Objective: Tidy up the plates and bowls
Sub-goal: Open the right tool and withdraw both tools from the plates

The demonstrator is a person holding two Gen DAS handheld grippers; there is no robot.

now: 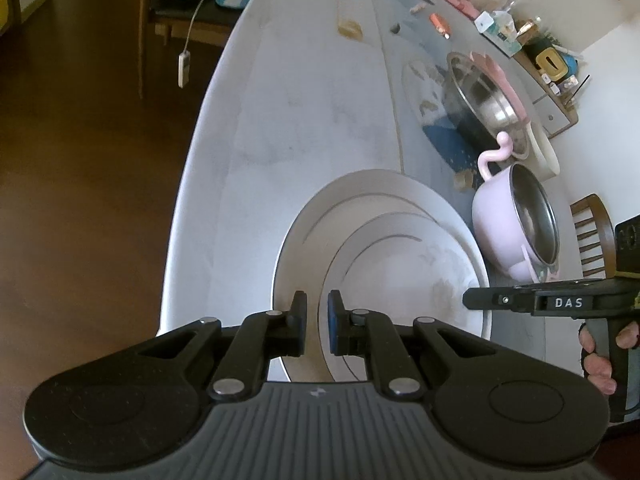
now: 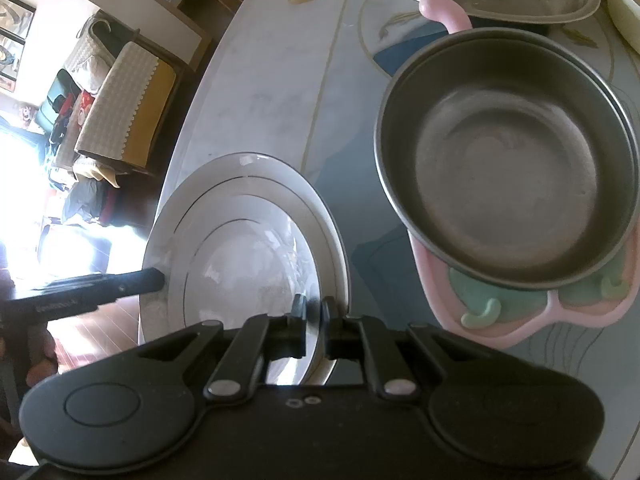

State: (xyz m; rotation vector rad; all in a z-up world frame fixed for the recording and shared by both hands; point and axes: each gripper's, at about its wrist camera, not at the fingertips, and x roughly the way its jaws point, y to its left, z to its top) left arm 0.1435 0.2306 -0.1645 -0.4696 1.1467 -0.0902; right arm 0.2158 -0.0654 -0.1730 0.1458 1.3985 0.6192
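Both the left gripper (image 1: pixel 317 322) and right gripper (image 2: pixel 314 330) are clamped on opposite rims of the stacked white plates (image 1: pixel 384 264) at lower centre, while the pink-cased bowl (image 2: pixel 508 184) (upper right) seems unsorted.

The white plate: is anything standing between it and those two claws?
Nothing visible does. The left claw and the right claw are each shut on the rim of the white plate, on opposite sides. The steel-lined pink bowl stands beside the plate, clear of both claws.
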